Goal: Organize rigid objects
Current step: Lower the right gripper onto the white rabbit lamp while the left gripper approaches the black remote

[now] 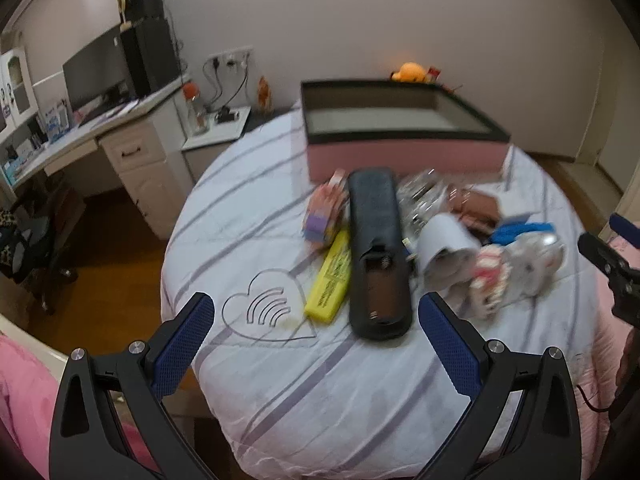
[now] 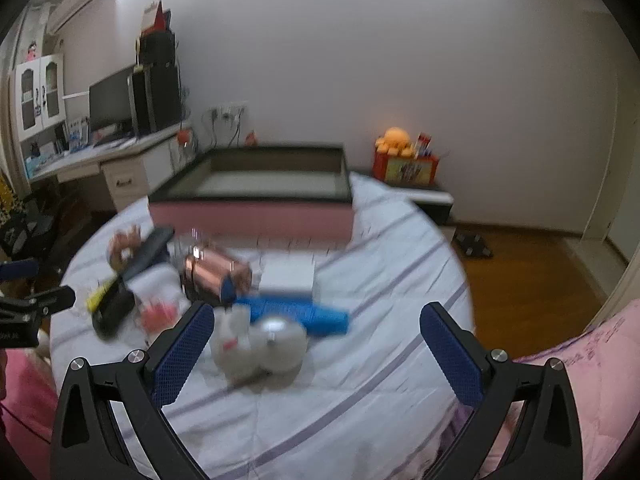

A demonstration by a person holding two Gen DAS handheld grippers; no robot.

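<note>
both grippers, left (image 1: 316, 318) and right (image 2: 316, 328), hung wide open and empty near the remote (image 1: 378, 252), which lay before the far pink box (image 1: 404, 156), hard and light, best pinched across its narrow middle.

The left gripper (image 1: 314, 316) is showing two black angular arms with triangular cut-outs, each carrying round silver screws near the joints. Its fingers (image 1: 182, 350) are wearing dark blue pads with a fine dotted texture. The right gripper (image 2: 316, 322) is showing the same build: black arms, silver screws, and blue textured fingers (image 2: 184, 354). At the right edge of the left wrist view, a thin red cable (image 1: 591, 402) is trailing beside the other tool's black body.
</note>
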